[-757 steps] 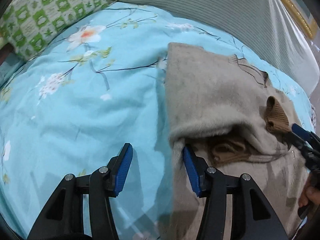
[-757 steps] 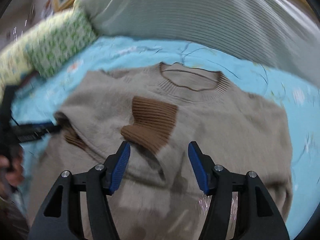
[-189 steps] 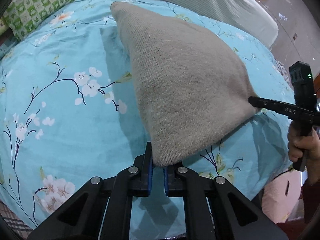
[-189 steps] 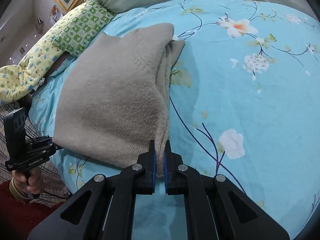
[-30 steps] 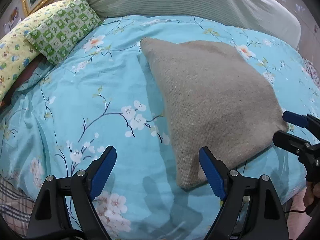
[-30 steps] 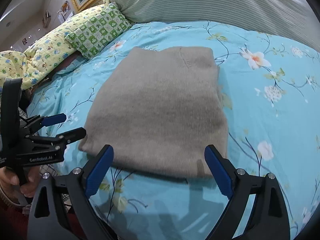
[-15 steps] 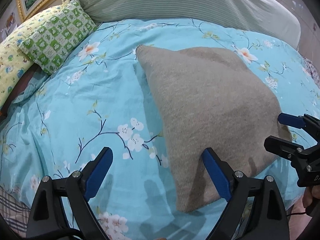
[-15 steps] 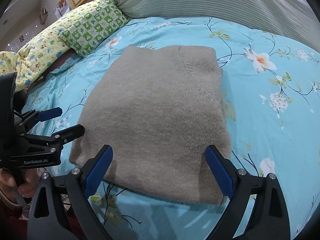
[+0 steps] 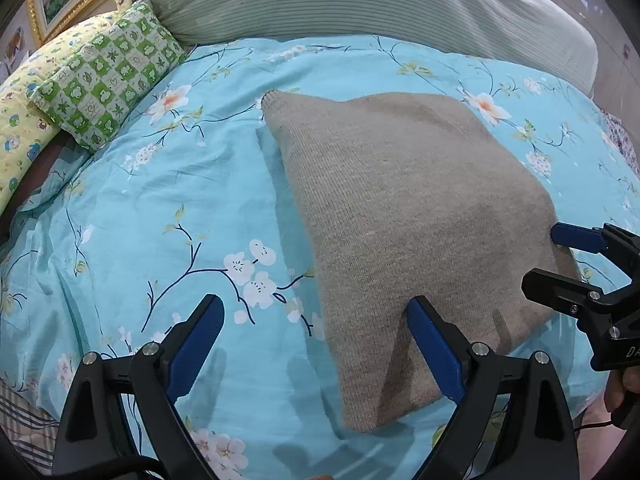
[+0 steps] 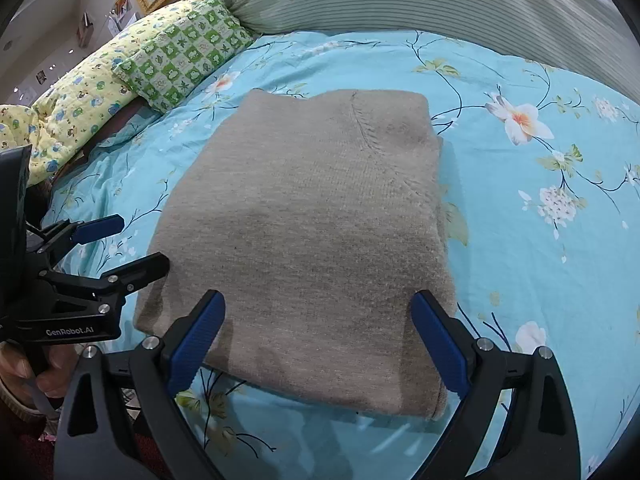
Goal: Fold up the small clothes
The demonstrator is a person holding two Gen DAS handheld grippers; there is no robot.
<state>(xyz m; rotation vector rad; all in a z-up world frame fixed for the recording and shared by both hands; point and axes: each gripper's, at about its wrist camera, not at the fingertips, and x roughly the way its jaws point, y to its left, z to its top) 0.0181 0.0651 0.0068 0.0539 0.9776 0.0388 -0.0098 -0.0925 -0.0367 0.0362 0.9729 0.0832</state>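
Note:
A beige knitted sweater (image 9: 400, 220) lies folded into a compact rectangle on the light blue flowered bedspread (image 9: 160, 208). My left gripper (image 9: 314, 320) is open, hovering over the sweater's near left corner with nothing pinched. Its right finger (image 9: 432, 344) stands above the knit and its left finger over the bedspread. In the right wrist view the folded sweater (image 10: 312, 220) fills the middle. My right gripper (image 10: 318, 308) is open, its fingers spread above the sweater's near edge without gripping it. Each gripper shows in the other's view: right gripper (image 9: 540, 258), left gripper (image 10: 142, 240).
A green checked pillow (image 9: 108, 80) and a yellow patterned pillow (image 10: 72, 108) lie at the back left. A striped grey-green bolster (image 9: 360, 4) runs along the back. The bed's near edge is just below the grippers, with plaid fabric (image 9: 24, 428) at the lower left.
Both grippers have edged in toward the sweater's near edge, and the left jaws have widened slightly. The folded sweater has stayed where it lies.

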